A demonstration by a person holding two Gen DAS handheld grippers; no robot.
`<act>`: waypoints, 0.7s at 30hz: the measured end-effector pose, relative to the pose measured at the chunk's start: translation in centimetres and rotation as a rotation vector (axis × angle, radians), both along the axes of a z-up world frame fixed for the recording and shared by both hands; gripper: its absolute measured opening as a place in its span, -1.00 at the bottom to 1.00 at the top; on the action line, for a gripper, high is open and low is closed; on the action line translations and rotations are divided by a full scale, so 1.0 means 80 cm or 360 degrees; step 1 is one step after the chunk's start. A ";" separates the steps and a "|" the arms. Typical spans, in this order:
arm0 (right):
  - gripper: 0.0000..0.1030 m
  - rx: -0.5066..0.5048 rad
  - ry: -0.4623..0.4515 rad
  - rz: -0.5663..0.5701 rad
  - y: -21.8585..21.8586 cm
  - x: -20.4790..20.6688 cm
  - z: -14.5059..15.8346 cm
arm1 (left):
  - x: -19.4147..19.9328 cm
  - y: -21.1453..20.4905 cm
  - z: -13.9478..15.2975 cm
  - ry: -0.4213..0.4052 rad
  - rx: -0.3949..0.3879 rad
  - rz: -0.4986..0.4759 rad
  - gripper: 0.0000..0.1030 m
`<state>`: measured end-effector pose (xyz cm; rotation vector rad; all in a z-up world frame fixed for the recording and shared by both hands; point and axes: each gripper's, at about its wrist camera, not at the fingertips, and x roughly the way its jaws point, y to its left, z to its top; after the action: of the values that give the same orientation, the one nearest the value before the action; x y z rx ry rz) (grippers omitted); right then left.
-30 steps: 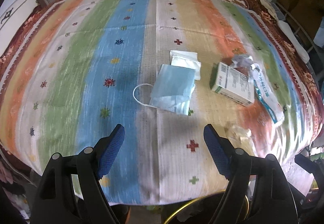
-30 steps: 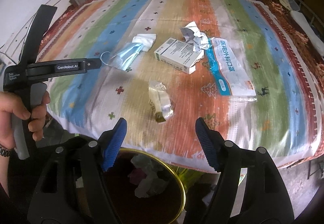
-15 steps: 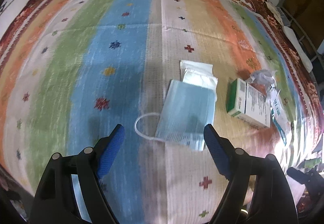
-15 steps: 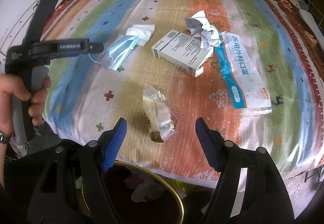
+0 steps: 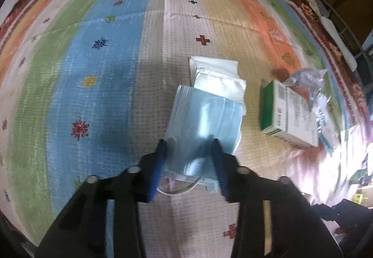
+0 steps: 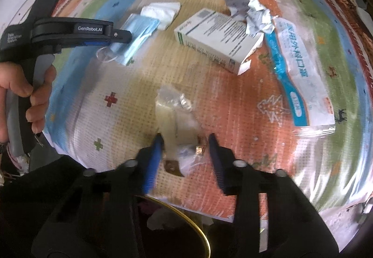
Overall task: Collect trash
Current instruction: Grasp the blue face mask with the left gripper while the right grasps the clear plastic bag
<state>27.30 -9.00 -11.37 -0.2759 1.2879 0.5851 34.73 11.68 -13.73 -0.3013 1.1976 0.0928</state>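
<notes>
Litter lies scattered on a bed under a striped bedspread [image 5: 98,85], and both tools are down at the near edge, each over a separate piece.

Left hand-held gripper [image 5: 190,155]: jaws have just been closing, and a blue face mask [image 5: 205,118] sits between them at its near edge. The blue pads appear to meet the bunched fabric, though blur leaves the firmness of the pinch unconfirmed. The ear loop [image 5: 179,190] trails beneath. A folded white tissue [image 5: 216,73] lies partly under the mask's far edge and risks being dragged along.

Right hand-held gripper [image 6: 184,146]: jaws have likewise just been closing around a crumpled clear wrapper [image 6: 177,122]. The left pad is at the wrapper's edge; the right pad stands just clear, so this piece is straddled, not yet clamped.

Unattended items further right: a white carton [image 6: 216,38], crumpled paper [image 6: 249,10] touching its far end, and a flat mask packet [image 6: 300,76] beside it.

A gold-rimmed bin [image 6: 195,225] stands below the near edge of the bed, directly under the right tool. In my judgement the nearest items are being taken first because the drop from there is shortest.
</notes>
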 end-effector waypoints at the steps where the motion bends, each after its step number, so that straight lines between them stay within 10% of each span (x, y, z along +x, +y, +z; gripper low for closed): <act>1: -0.44 -0.0001 0.0002 0.0005 0.001 0.000 -0.003 | 0.000 -0.001 0.000 -0.0002 -0.0005 -0.0007 -0.74; 21: -0.55 0.0130 -0.0122 -0.0030 -0.022 -0.021 0.061 | -0.069 -0.034 0.089 -0.0176 -0.0024 -0.0031 -0.92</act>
<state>25.66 -10.80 -6.47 -0.2166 1.1885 0.6043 29.25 8.96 -6.58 -0.3038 1.0915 0.0495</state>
